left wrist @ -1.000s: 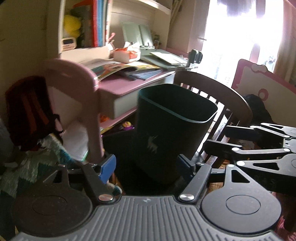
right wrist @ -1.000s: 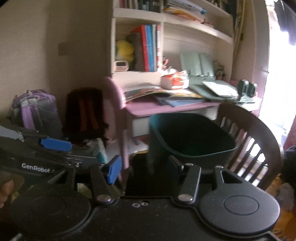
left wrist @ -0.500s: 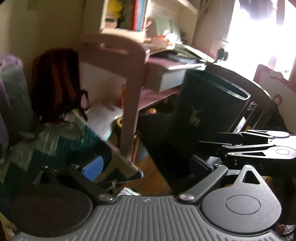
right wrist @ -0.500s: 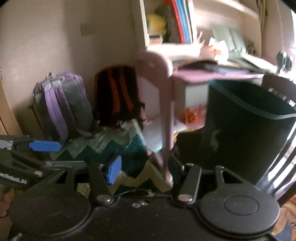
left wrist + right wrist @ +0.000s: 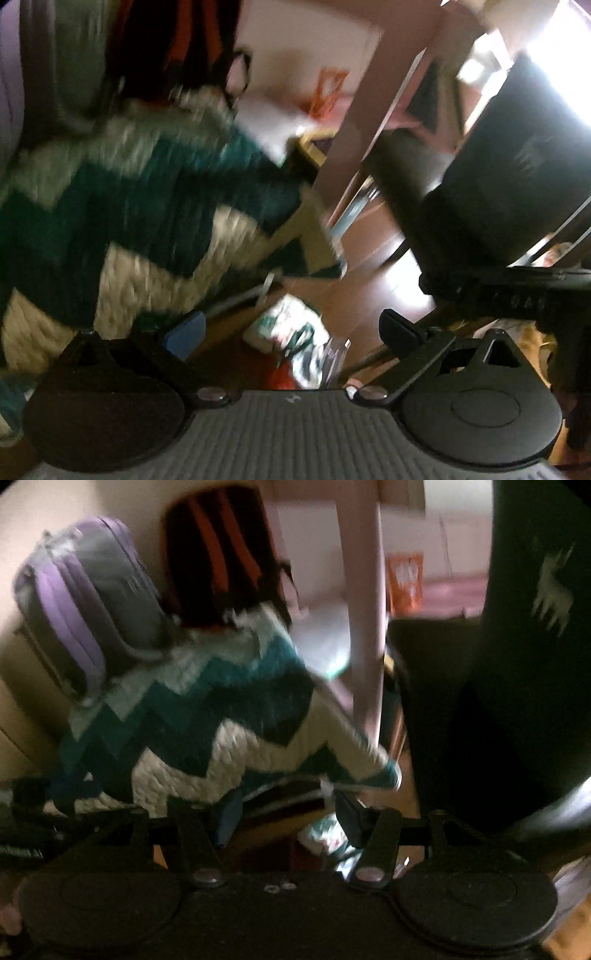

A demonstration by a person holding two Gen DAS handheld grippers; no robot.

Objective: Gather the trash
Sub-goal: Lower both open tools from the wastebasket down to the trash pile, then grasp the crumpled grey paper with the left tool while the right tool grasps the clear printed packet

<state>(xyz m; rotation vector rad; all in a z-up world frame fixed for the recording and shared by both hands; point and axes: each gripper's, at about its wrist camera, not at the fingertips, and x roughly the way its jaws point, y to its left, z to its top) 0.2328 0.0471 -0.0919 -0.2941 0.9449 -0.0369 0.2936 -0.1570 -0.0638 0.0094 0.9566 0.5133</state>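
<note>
- Both grippers tilted down toward the floor; both views were blurred.
- Left gripper [image 5: 291, 332] had its fingers spread wide with nothing between them, above a crumpled wrapper [image 5: 295, 332] on the wood floor [image 5: 373, 291].
- Right gripper [image 5: 288, 812] was likewise parted and empty; the wrapper [image 5: 325, 834] showed low between its fingers, probably the same piece.
- Dark bin [image 5: 517, 166] stood at the right, near the wrapper but apart from it; in the right view it [image 5: 535, 664] filled the right side.
- Zigzag blanket [image 5: 129, 221] lay left of the wrapper, beside a pink leg [image 5: 364, 627].
- Purple backpack [image 5: 85, 602] leaned on the wall.
</note>
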